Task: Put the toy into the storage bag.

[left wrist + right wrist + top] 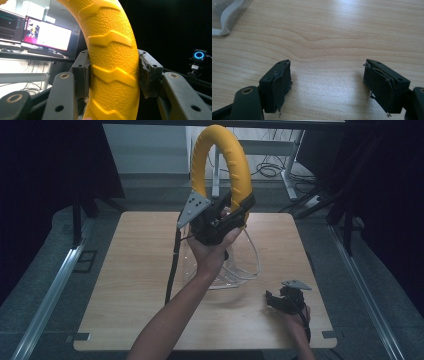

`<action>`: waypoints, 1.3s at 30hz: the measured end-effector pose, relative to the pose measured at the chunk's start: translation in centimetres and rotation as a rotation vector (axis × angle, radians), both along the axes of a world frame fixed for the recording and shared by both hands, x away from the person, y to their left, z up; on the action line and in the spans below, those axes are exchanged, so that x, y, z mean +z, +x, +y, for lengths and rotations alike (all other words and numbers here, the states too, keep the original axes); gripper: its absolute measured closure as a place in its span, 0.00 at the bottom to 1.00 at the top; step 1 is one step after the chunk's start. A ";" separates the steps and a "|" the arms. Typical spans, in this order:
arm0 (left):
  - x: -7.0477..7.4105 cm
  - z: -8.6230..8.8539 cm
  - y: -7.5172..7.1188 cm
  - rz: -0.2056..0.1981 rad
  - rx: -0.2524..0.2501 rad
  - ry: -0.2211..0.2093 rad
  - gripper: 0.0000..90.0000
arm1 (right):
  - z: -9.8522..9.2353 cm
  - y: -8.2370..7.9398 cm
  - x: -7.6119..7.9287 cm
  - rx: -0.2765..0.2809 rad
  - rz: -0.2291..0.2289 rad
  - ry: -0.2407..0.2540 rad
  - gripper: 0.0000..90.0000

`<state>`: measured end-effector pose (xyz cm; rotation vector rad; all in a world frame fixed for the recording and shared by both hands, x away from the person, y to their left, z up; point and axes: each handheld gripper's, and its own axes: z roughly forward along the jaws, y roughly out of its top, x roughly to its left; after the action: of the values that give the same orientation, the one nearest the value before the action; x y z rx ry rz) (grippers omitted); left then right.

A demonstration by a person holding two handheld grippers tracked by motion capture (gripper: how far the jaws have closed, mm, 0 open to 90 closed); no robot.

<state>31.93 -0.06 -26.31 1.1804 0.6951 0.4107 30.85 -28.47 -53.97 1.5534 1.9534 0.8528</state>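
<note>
A big yellow ring [220, 162] with a raised tread pattern is held up above the back of the wooden table [130, 285]. My left gripper [235, 212] is shut on its right side. In the left gripper view the ring [112, 62] fills the gap, both pads pressed against it. A clear plastic bag [237, 267] lies on the table under that hand. My right gripper [274, 300] rests low near the table's front right, and in the right gripper view it [328, 82] stands open over bare wood.
A corner of the clear bag [227, 15] lies at the upper left in the right gripper view. Metal rails [50, 290] run along both sides of the table. Beyond the table are desk legs and cables [272, 170]; monitors [45, 36] stand farther off.
</note>
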 end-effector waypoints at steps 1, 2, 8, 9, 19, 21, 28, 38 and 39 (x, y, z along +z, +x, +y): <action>-0.2 -0.2 0.1 0.000 0.006 -0.004 0.57 | 0.0 0.0 0.0 0.000 0.000 0.000 0.25; -0.3 -0.4 0.2 0.001 0.010 -0.008 0.57 | 0.0 0.0 0.0 0.000 0.000 0.000 0.25; -1.6 -1.3 0.6 0.010 0.015 -0.015 0.57 | 0.0 0.0 0.0 0.000 -0.001 0.001 0.25; -1.9 -1.5 0.7 0.017 0.012 -0.018 0.57 | 0.0 0.0 0.0 0.000 -0.001 0.000 0.25; -4.7 -2.0 1.7 0.083 0.020 -0.038 0.57 | 0.0 0.0 0.0 0.000 -0.001 0.000 0.25; -5.3 -2.0 1.9 0.095 0.024 -0.042 0.57 | 0.0 0.0 0.0 0.000 -0.001 -0.001 0.25; -7.3 -1.8 2.5 0.149 0.033 -0.049 0.56 | 0.0 0.0 0.0 -0.001 -0.001 -0.003 0.25; -9.4 -2.1 2.4 0.165 0.051 -0.047 0.56 | 0.0 0.0 0.0 0.000 0.000 -0.003 0.25; -9.6 -2.1 2.4 0.167 0.052 -0.048 0.56 | 0.0 0.0 0.0 0.000 0.000 -0.002 0.25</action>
<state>34.33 -2.11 -35.92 1.1617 0.8773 0.3391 30.84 -28.44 -53.98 1.5519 1.9543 0.8506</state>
